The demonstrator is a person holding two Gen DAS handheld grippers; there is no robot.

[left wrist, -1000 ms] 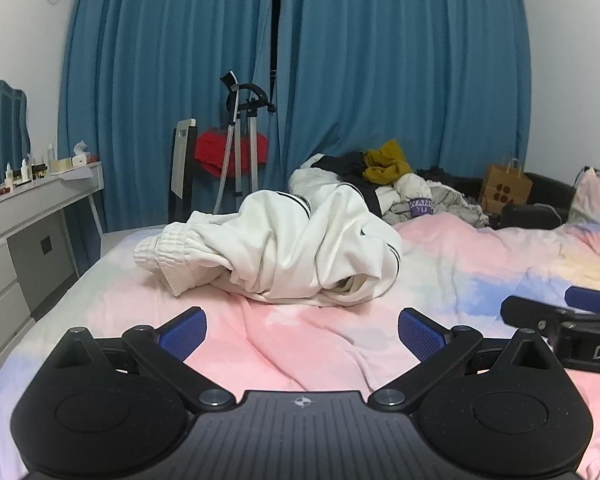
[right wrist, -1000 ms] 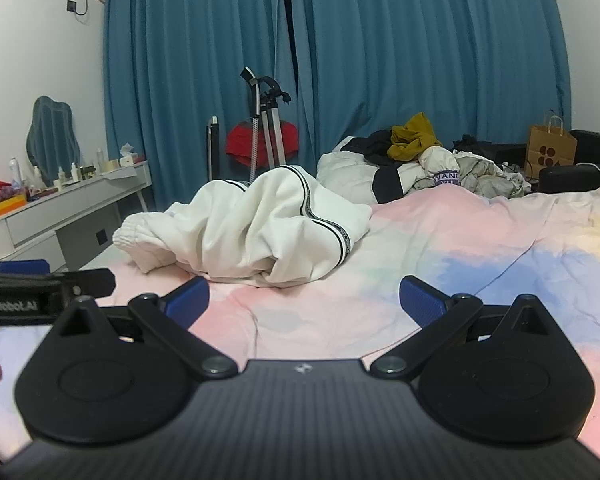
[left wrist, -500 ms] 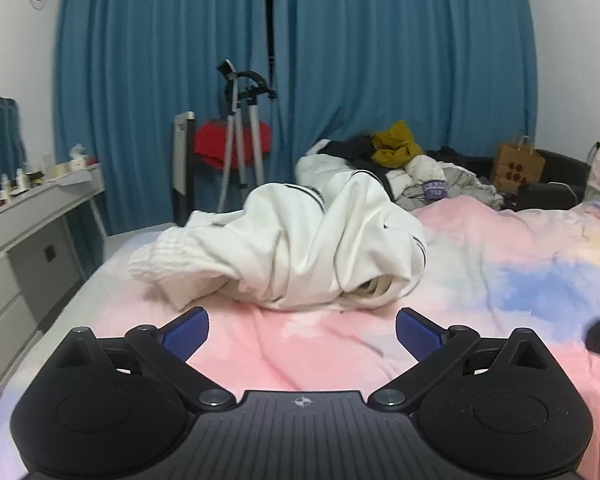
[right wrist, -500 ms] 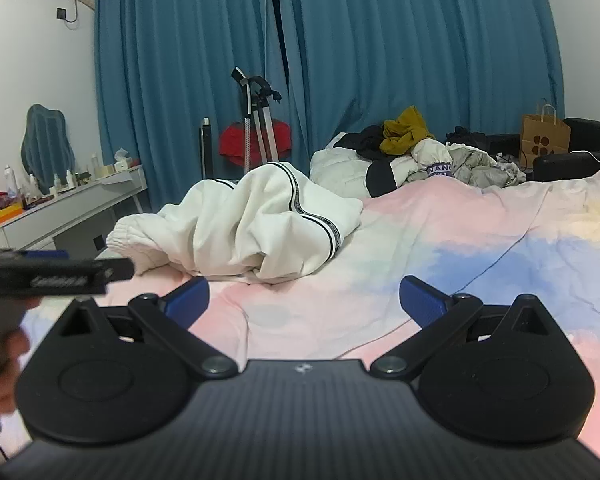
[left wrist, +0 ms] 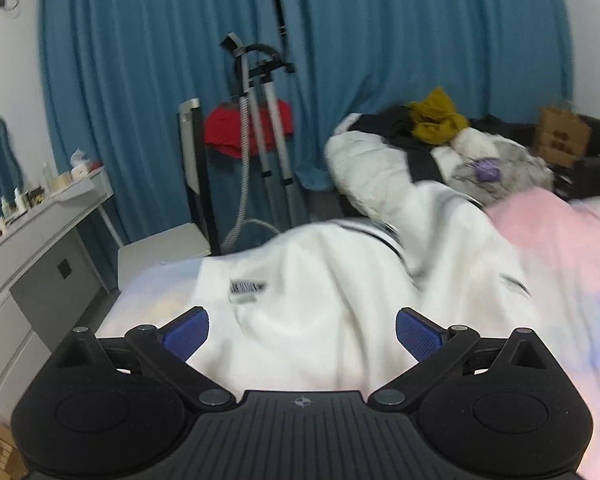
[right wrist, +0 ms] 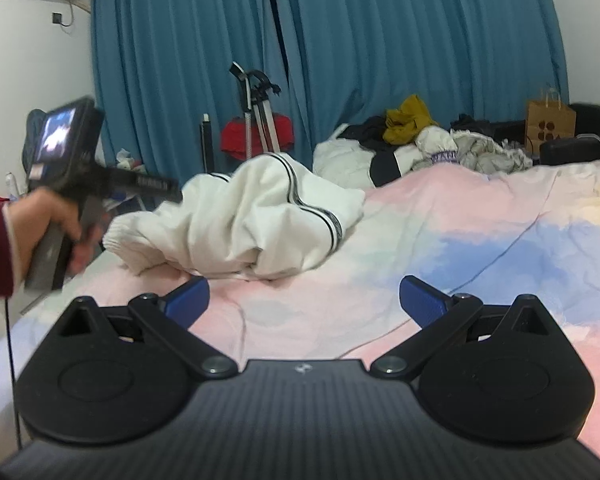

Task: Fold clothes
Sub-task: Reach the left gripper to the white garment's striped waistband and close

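Note:
A crumpled white garment with black stripes (right wrist: 252, 224) lies in a heap on the pastel bedspread (right wrist: 480, 232). In the left wrist view the same white garment (left wrist: 320, 300) fills the middle, blurred, right in front of my left gripper (left wrist: 302, 330), which is open just above the cloth with nothing between its blue pads. From the right wrist camera, the left gripper (right wrist: 84, 176) hangs at the garment's left end, held by a hand in a dark red sleeve. My right gripper (right wrist: 304, 298) is open over the bedspread, short of the heap.
A pile of other clothes (right wrist: 420, 144) sits at the far end of the bed, with a brown paper bag (right wrist: 550, 124) beside it. A garment steamer stand (left wrist: 260, 120) and a white dresser (left wrist: 40, 232) are on the left, before blue curtains (right wrist: 380, 40).
My left gripper has moved forward and left, close up to the white garment's left end. The right gripper has shifted only slightly. Both stay open.

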